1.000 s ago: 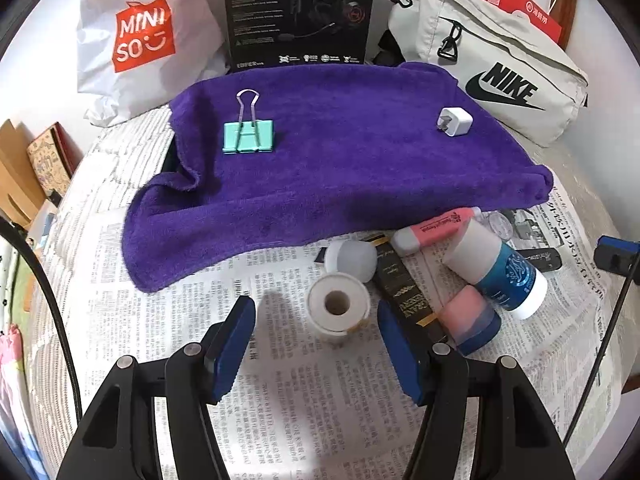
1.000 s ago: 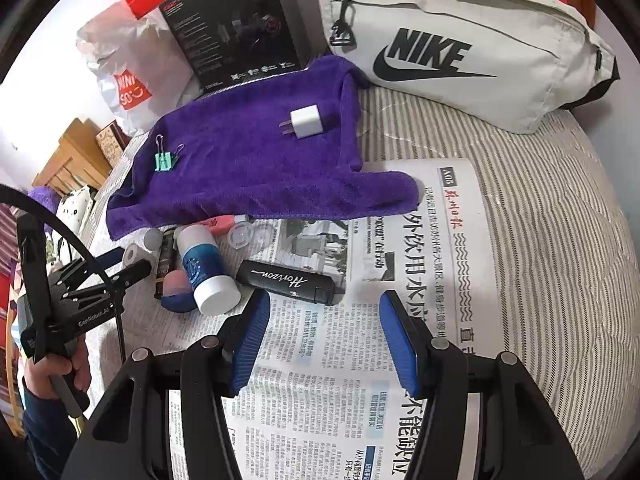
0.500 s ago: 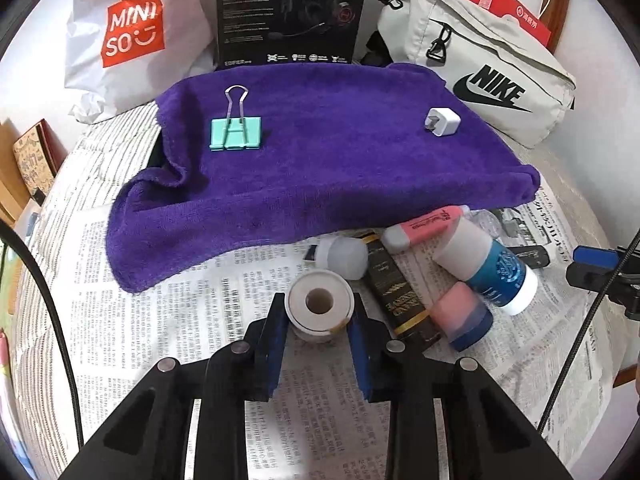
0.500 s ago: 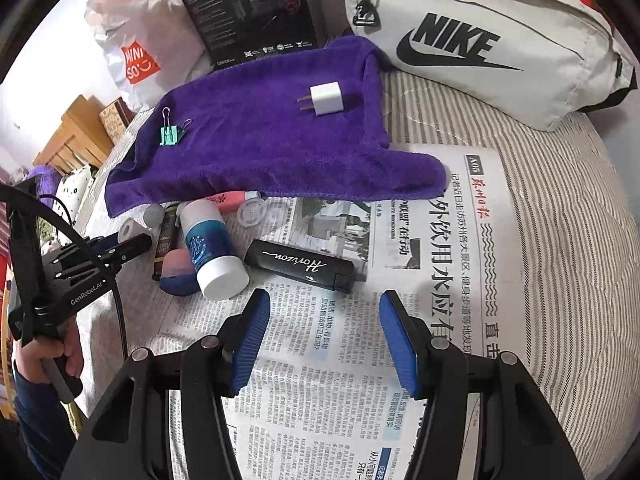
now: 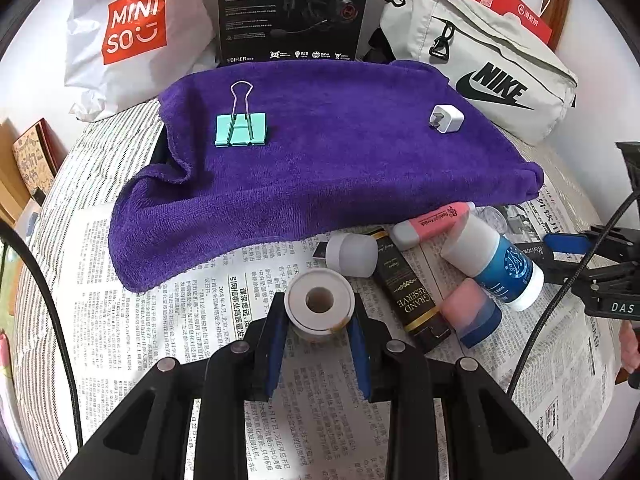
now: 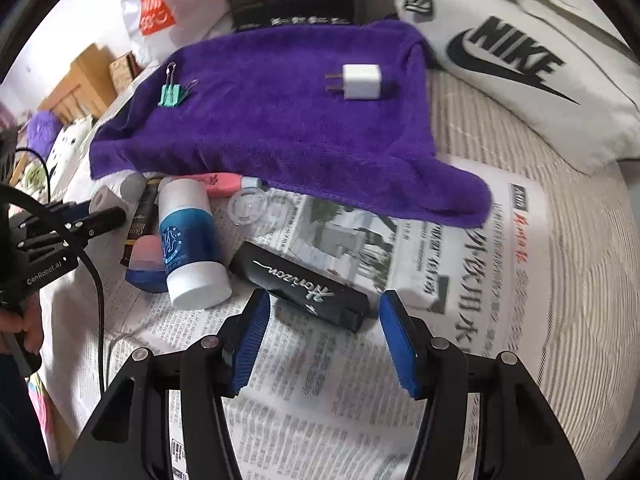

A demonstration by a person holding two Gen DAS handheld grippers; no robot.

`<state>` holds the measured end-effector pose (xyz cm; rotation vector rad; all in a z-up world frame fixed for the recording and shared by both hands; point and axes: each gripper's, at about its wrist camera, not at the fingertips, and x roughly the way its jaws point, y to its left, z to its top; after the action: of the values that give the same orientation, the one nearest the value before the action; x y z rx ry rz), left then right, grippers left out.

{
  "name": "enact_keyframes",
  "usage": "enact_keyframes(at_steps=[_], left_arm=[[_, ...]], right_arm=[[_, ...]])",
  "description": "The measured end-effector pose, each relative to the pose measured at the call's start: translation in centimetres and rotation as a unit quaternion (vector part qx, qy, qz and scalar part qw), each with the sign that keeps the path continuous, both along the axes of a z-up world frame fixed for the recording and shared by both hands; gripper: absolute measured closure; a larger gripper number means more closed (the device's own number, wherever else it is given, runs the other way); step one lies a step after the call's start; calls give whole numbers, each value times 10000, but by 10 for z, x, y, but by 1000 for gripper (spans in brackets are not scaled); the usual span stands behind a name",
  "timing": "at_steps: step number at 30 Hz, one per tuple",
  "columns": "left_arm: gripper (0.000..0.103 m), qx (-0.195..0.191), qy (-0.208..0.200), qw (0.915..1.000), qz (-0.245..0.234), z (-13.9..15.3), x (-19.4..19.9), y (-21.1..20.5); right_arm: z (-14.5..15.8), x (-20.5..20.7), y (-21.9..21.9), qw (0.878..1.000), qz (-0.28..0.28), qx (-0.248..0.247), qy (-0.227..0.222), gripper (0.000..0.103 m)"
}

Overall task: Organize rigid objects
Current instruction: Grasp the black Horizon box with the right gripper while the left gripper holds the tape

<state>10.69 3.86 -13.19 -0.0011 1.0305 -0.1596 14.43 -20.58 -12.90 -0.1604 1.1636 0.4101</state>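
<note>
My left gripper (image 5: 318, 316) is shut on a white tape roll (image 5: 319, 300), just in front of the purple towel (image 5: 320, 160). A green binder clip (image 5: 241, 128) and a white charger plug (image 5: 447, 118) lie on the towel. My right gripper (image 6: 320, 320) is open, its jaws on either side of the near end of a black Horizon case (image 6: 298, 286) on the newspaper. A blue-labelled white bottle (image 6: 188, 240), a pink highlighter (image 6: 218, 183) and a black Grand Reserve box (image 5: 408, 292) lie beside it.
A Nike bag (image 5: 488, 68), a black headset box (image 5: 294, 8) and a Miniso bag (image 5: 132, 28) stand behind the towel. A clear lid (image 6: 248, 208), a pink-and-blue piece (image 5: 472, 312) and a small white cap (image 5: 352, 254) lie among the clutter.
My left gripper has closed on the tape roll. My right gripper has moved forward and down until its jaws flank the black case.
</note>
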Motion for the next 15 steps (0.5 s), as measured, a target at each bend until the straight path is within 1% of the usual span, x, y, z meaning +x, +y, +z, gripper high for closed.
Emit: enact_keyframes(at_steps=[3,10,11,12,15], left_arm=[[75,-53,5,10000,11,0,0,1],[75,-88,27,10000,-26,1,1,2],[75,-80,28,10000,-32,1,1,2],[75,-70,24,10000,-37,1,1,2],[75,-106,18,9999,-11,1,1,3]], right_arm=[[0,2,8,9995,214,-197,-146,46],[-2,4,15,9979,457,-301,-338,47],[-2,3,14,9979,450,-314,-358,50],[-1,2,13,9979,432,-319,-366,56],[1,-3,2,9989,290,-219,-298,68]])
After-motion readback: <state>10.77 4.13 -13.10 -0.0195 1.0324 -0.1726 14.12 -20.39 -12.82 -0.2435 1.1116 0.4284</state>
